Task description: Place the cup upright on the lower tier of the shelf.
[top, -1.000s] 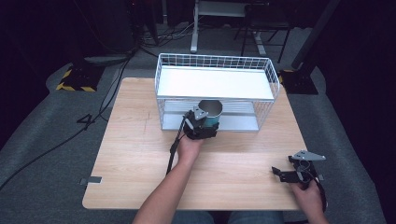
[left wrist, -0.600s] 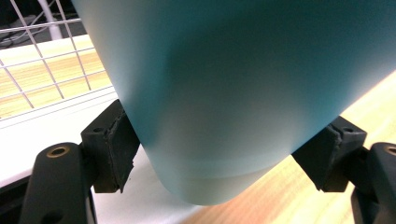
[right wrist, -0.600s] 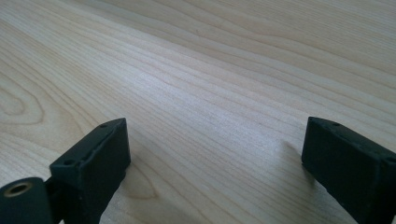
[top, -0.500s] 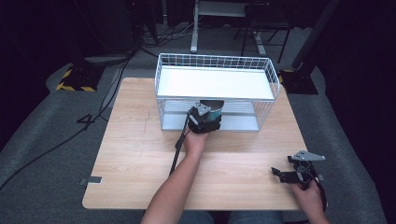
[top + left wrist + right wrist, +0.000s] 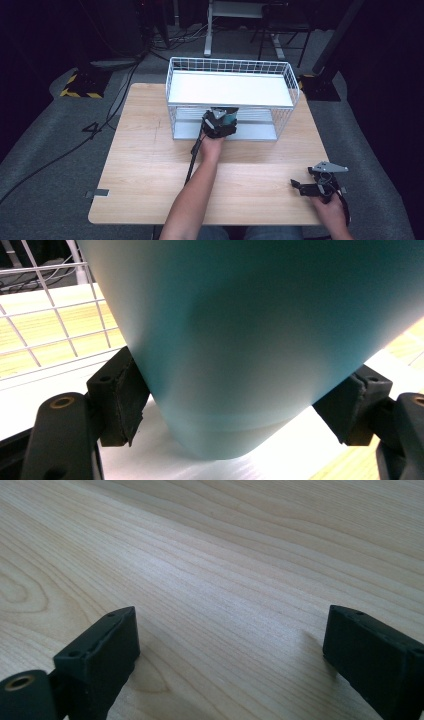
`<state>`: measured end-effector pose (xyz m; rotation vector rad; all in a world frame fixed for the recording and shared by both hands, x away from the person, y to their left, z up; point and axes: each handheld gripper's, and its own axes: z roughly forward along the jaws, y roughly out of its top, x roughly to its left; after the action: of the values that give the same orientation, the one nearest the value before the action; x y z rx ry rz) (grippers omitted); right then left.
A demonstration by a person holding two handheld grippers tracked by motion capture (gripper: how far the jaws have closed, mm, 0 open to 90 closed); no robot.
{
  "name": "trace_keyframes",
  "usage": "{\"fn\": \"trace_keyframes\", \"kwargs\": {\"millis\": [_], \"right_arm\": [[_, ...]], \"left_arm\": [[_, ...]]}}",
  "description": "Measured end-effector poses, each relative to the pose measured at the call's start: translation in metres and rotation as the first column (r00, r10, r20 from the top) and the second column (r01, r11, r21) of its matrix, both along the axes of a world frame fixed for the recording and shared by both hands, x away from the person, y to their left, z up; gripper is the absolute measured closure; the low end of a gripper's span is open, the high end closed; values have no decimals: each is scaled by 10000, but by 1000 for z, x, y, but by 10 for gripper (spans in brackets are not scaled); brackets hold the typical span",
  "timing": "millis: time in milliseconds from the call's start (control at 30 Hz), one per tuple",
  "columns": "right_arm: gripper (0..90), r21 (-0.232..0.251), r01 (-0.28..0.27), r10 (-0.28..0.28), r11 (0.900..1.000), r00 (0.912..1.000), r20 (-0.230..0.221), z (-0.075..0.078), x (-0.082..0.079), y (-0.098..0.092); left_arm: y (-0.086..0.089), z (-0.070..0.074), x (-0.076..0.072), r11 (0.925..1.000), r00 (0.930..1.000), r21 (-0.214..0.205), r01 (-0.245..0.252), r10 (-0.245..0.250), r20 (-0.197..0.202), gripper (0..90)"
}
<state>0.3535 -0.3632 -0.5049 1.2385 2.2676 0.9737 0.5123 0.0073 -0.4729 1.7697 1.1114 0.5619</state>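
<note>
Table (image 5: 150,150): light wood, bare on its left half in the high view.

Rack (image 5: 232,65): white wire frame with two shelves, standing at the far middle of the table; top shelf bare.

Left gripper (image 5: 220,122): at the front opening of the rack's lower level, its jaws closed on a cup. In the left gripper view both pads press the cup's sides, one on each flank.

Cup (image 5: 250,340): teal, tapered toward its base, held upright or nearly so. Its base hangs just above the white lower shelf (image 5: 280,460); whether it already touches is hard to tell at this close range.

Right gripper (image 5: 320,185): at the table's near right corner, well apart from the rack, jaws spread wide with nothing between them, bare wood beneath.

Step in hand, as judged: setting the cup on the lower shelf. To do it well, keep the cup level, clear the top shelf's front edge with the rim, lower until the base sits flat, then part the jaws evenly so neither pad drags the cup over.
</note>
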Motion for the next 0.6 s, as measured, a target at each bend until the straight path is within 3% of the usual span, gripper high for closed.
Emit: {"fn": "trace_keyframes", "kwargs": {"millis": [467, 600], "right_arm": [[80, -1, -2, 2, 10000, 10000, 0, 0, 0, 0], [80, 0, 0, 0, 10000, 10000, -1, 0, 0, 0]], "left_arm": [[4, -13, 11, 9999, 9983, 88, 132, -127, -574, 231], [2, -14, 11, 9998, 9987, 185, 96, -87, -503, 231]]}}
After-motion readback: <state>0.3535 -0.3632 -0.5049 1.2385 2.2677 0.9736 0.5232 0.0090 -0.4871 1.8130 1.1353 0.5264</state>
